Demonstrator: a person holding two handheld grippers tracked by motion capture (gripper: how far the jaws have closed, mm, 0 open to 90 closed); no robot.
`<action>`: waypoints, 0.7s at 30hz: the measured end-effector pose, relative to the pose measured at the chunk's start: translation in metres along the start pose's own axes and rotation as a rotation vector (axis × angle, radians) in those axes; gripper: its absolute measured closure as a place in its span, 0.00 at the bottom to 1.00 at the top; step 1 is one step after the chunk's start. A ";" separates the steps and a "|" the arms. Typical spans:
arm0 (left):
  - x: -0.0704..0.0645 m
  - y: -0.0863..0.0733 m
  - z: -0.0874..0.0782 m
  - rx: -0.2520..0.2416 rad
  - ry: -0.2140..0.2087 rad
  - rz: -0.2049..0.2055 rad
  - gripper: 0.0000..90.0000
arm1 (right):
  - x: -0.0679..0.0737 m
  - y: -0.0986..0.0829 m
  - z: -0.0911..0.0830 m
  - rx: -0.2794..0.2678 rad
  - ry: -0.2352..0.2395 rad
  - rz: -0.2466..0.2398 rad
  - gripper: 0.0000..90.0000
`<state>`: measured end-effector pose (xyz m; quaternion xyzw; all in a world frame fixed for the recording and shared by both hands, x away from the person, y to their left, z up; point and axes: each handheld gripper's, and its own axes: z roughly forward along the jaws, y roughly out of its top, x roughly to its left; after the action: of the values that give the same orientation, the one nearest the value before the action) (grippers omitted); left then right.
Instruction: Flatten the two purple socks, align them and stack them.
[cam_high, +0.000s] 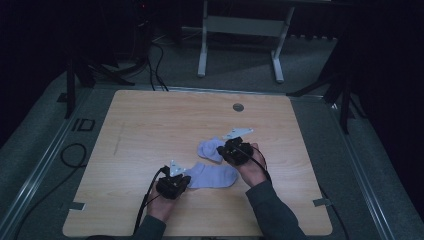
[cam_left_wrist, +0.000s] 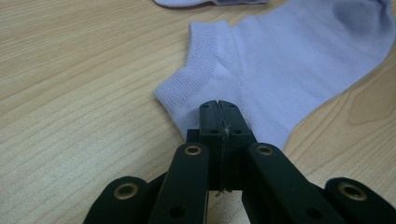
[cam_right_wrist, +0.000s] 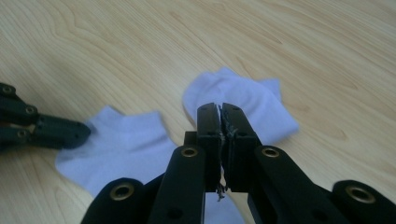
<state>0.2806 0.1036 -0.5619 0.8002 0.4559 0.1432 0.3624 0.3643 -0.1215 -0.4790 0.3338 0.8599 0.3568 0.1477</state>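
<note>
My left gripper (cam_left_wrist: 218, 105) is clenched, jaws pressed flat together with nothing between them; its tips sit over the near edge of a sock (cam_left_wrist: 289, 74), by the ribbed cuff. Whether they touch the cloth I cannot tell. My right gripper (cam_right_wrist: 220, 108) is clenched too, empty, its tips just short of the second sock (cam_right_wrist: 243, 105). Its view catches my left gripper off to its left at the first sock. From above, both socks lie on the table (cam_high: 150, 125) between my hands.

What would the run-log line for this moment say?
left gripper: shut, at near sock cuff | right gripper: shut, over far sock | table
</note>
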 end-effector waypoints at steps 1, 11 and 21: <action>0.000 0.000 0.000 0.000 0.001 0.001 0.99 | 0.000 0.003 0.003 0.004 0.006 -0.003 0.96; -0.001 0.000 0.000 0.000 0.002 0.001 0.99 | 0.002 0.021 0.033 0.066 0.012 -0.036 0.95; -0.001 0.000 0.000 0.001 0.005 0.002 0.99 | -0.001 0.024 0.050 0.096 0.027 -0.009 0.91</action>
<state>0.2801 0.1028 -0.5618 0.8005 0.4559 0.1457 0.3608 0.4013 -0.0836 -0.4972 0.3320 0.8794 0.3188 0.1215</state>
